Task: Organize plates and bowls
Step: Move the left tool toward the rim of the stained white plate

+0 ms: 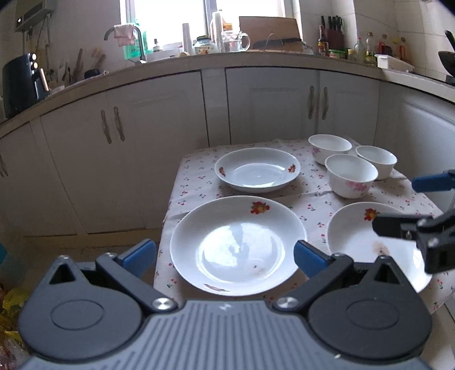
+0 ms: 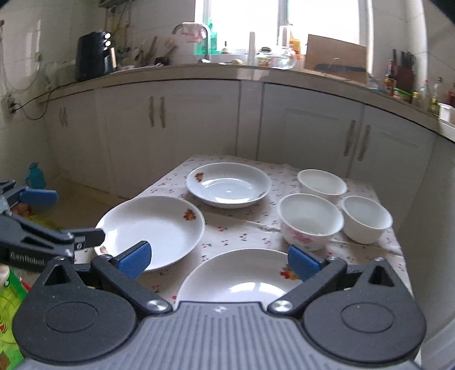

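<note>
Left gripper [image 1: 224,257] spread wide, empty, hovering just before near-left plate [image 1: 238,244]; plate sits between its blue pads, untouched.

Right gripper [image 2: 219,259] likewise gaping, holding nothing, poised over near-right plate [image 2: 236,277].

Third plate [image 2: 228,183] farther ahead. Three bowls [image 2: 310,220] clustered ahead-right of right gripper, close together, unstacked.

All dishes apart on floral cloth [image 2: 241,230]. Judgement: nothing stacked yet; each gripper lined up for its nearest plate.

Daylight is thrown from the blown-out window [image 1: 170,17]; glare is seen on the plate [image 1: 239,247] below; edges are warped, soft
</note>
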Action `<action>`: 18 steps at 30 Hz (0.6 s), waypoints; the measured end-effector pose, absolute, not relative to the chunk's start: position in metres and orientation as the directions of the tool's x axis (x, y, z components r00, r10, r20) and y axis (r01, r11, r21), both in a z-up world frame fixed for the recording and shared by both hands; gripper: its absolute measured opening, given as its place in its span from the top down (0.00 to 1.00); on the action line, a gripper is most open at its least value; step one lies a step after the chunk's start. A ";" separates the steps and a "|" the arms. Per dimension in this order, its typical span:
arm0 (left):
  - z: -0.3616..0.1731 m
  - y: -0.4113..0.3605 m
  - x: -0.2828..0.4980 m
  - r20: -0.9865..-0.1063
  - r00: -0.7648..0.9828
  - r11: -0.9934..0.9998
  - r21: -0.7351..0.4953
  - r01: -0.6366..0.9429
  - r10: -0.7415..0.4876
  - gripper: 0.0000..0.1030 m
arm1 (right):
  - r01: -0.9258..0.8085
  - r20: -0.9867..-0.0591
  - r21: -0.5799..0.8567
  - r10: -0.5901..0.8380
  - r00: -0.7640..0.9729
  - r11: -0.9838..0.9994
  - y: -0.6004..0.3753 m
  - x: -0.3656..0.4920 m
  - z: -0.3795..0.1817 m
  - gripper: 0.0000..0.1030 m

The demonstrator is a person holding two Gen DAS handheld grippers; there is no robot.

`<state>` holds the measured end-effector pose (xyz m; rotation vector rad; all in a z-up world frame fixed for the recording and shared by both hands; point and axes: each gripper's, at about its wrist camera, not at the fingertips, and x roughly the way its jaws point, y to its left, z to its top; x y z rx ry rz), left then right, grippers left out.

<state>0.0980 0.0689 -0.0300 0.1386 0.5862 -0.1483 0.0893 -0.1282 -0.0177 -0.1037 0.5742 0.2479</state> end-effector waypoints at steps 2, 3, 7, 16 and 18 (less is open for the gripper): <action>-0.032 0.073 0.103 -0.567 0.819 0.979 0.099 0.178 -0.092 0.01 | -0.277 -0.557 -0.026 0.216 0.802 0.961 -0.123 0.094 -0.021 0.00; -0.033 0.074 0.106 -0.569 0.818 0.979 0.107 0.176 -0.085 0.01 | -0.286 -0.561 -0.024 0.224 0.797 0.958 -0.121 0.096 -0.024 0.00; -0.038 0.077 0.116 -0.574 0.815 0.975 0.128 0.181 -0.076 0.01 | -0.338 -0.577 -0.013 0.269 0.771 0.941 -0.111 0.105 -0.031 0.00; -0.046 0.099 0.162 -0.622 0.775 0.963 0.129 0.238 -0.108 0.01 | -0.474 -0.642 -0.023 0.350 0.682 0.880 -0.082 0.130 -0.055 0.00; -0.050 0.103 0.175 -0.638 0.762 0.957 0.135 0.255 -0.113 0.01 | -0.498 -0.657 -0.039 0.353 0.666 0.866 -0.075 0.136 -0.060 0.00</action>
